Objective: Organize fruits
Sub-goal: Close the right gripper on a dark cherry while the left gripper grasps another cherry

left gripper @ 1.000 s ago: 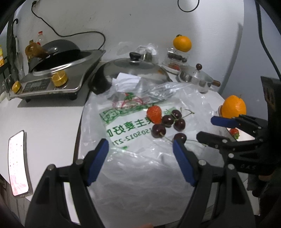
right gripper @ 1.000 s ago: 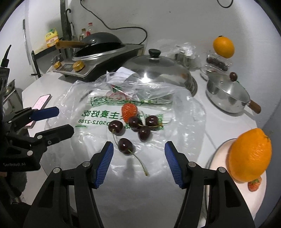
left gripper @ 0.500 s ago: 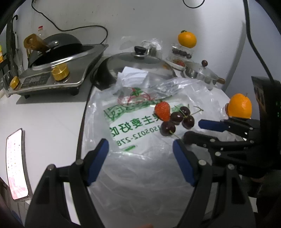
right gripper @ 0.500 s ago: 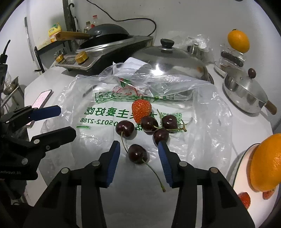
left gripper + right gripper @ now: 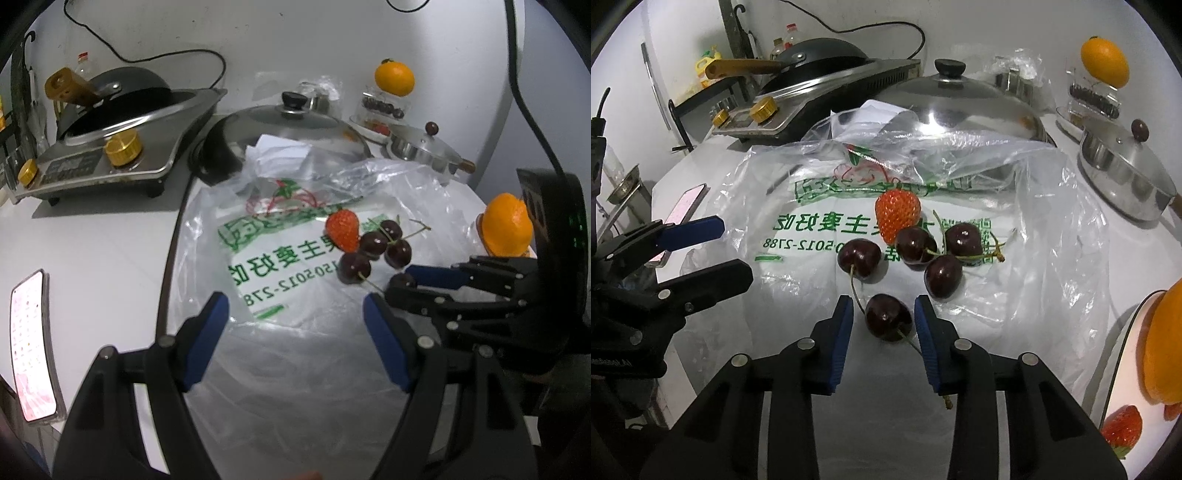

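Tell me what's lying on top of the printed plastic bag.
On the plastic bag lie one strawberry and five dark cherries, the nearest cherry between the right gripper pads. Whatever lies under the bag is blurred by the plastic.

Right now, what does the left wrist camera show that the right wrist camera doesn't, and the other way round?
Only the left wrist view shows the whole phone face-up, with its lit screen, and the left gripper head-on, open over the plastic bag.

Only the right wrist view shows the strawberry on the plate, and a gap on each side between the blue pads and the nearest cherry; the jaws have just been closing.

Both show the strawberry on the bag, the cherries, the big pot lid and the right gripper.
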The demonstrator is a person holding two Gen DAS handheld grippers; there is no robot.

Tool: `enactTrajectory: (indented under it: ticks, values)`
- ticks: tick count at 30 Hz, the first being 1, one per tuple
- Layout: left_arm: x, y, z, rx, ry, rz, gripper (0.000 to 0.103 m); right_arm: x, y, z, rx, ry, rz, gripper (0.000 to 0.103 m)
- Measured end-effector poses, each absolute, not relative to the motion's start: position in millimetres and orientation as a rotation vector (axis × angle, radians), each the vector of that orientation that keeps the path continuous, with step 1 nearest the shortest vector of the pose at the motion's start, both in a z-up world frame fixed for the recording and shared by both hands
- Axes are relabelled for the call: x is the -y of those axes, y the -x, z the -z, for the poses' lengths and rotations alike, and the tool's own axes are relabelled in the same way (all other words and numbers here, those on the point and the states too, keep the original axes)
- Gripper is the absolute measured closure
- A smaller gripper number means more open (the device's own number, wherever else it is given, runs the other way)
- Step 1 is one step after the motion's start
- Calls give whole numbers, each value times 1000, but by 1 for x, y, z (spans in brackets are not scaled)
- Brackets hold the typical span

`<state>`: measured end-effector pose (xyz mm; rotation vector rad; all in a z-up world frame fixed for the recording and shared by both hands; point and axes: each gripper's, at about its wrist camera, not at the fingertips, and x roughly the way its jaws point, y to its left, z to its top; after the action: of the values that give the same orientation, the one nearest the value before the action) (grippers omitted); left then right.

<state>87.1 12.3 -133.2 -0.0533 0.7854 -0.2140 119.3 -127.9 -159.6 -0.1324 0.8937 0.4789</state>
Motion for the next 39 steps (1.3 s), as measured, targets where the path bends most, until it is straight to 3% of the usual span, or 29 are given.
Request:
enactTrajectory:
  ticks: [2,37,39]
  values:
    - [-11,-87,133,-787,51,213,26,130,-117,158,-889,125,-491,74]
    - [52,-139,148,-842,-73,242,27,196,-121,137,-817,31,-456,75]
    - [54,-142,151,-852,-78,246,37,195,-122,139,-821,30,-457,75]
